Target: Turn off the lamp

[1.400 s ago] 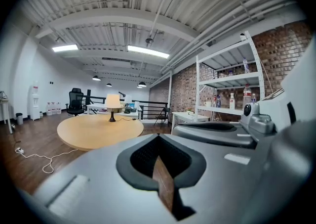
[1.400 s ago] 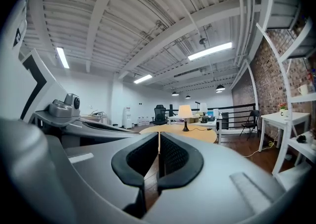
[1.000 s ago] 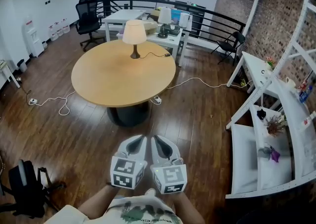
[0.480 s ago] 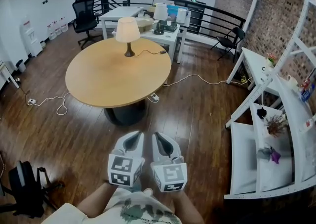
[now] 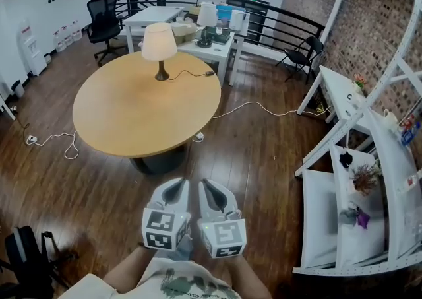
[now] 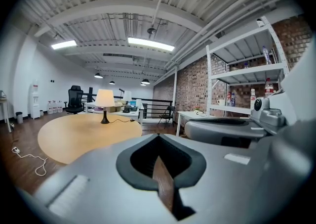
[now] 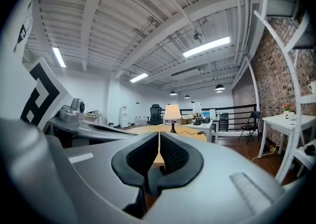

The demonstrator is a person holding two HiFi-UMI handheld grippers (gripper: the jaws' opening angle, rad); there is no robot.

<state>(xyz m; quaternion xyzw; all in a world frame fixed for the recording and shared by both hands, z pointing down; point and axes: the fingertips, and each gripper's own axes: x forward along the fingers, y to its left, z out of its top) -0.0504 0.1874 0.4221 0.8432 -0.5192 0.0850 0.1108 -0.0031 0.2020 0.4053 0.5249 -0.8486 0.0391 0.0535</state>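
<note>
— As the head view is taken first, where is the lamp [image 5: 160,52] found?

— It is seen near the far edge of the round table [image 5: 132,116]. It is well apart from the left gripper [image 5: 177,189] and right gripper [image 5: 211,189], which are held side by side over the floor, clenched and empty. An approach is judged, nothing being within reach.

— And its axis?

— It is stood upright, shade over base. Its cord [image 5: 188,74] is trailed toward the table's far right edge.

— What is added by the left gripper view?

— The jaws are shown pressed together on nothing and aimed to the right of the lamp [image 6: 104,104], whose shade is seen glowing.

— And by the right gripper view?

— These jaws are closed too, and the lamp [image 7: 172,114] is lined up just right of their seam.
</note>
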